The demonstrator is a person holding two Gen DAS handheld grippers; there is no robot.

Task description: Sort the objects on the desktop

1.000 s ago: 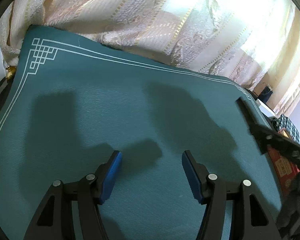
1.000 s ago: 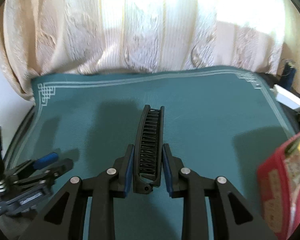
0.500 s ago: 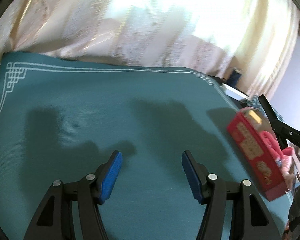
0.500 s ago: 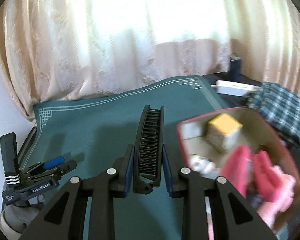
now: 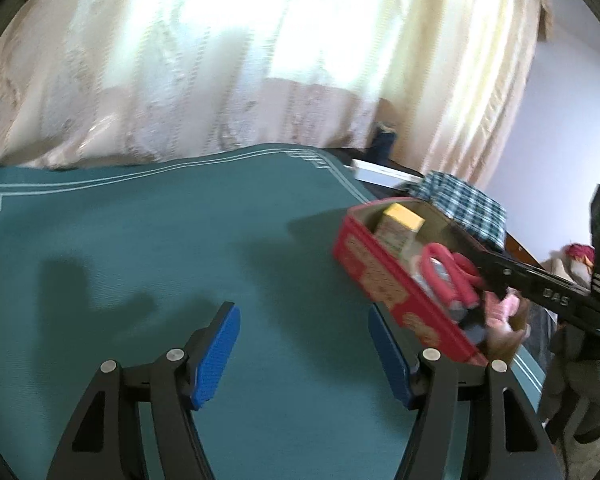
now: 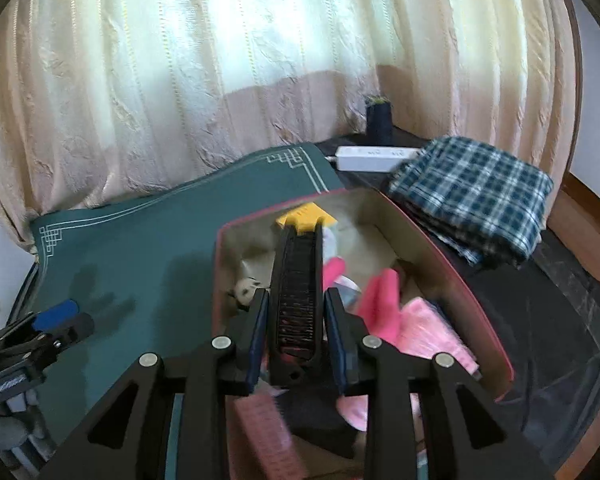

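Observation:
My right gripper point(image 6: 297, 300) is shut on a black folding comb point(image 6: 298, 280) and holds it above the open red box point(image 6: 440, 248). The box holds a yellow-topped carton point(image 6: 306, 216), pink items point(image 6: 384, 300) and a small white toy point(image 6: 245, 289). In the left wrist view the red box point(image 5: 384, 280) stands on the green mat point(image 5: 140, 248) at the right, with the right gripper's arm point(image 5: 540, 288) over it. My left gripper point(image 5: 303, 344) is open and empty above the mat, left of the box.
A folded plaid cloth point(image 6: 476, 192), a white power strip point(image 6: 372, 158) and a dark cup point(image 6: 378, 118) lie beyond the box on the dark table. Curtains point(image 6: 220, 60) hang behind the table. The left gripper point(image 6: 40, 332) shows at the lower left of the right wrist view.
My right gripper has carried the comb to the right, from over the mat to over the red box. The left gripper's view has swung right, bringing the box into sight.

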